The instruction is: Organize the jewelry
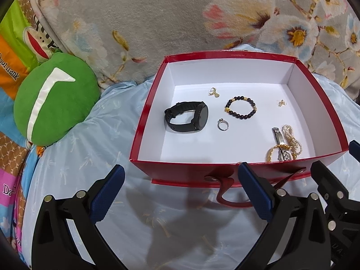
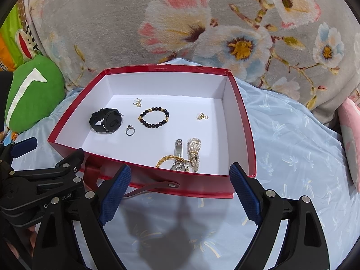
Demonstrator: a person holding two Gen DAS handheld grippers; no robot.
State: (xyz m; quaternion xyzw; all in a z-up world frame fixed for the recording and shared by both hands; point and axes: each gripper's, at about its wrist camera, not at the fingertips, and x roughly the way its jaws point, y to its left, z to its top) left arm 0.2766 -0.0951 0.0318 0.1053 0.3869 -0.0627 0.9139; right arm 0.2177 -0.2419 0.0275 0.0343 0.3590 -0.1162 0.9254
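Both grippers' jaws gape empty; jewelry lies in the red box (image 2: 245, 121) beyond.

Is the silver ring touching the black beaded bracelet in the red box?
Apart. The right wrist view shows the silver ring lying on the white floor of the red box, with a clear strip of white between it and the black beaded bracelet.

The red box (image 1: 245, 171) is made of glossy card outside and lined in matt white paper, and its strap handle (image 1: 227, 193) looks like smooth leatherette fixed by metal studs. A matt black rubbery watch (image 1: 187, 117), a polished silver ring (image 1: 222, 124), a steel-link watch (image 2: 178, 155), pearl strands (image 2: 194, 153) and a dark bead bracelet (image 2: 154, 117) with gold accents are seen inside. The gripper pads (image 2: 114, 193) are textured blue rubber on matt black plastic, set over a smooth light-blue sheet (image 2: 292, 157) and a plush floral blanket (image 2: 135, 22).
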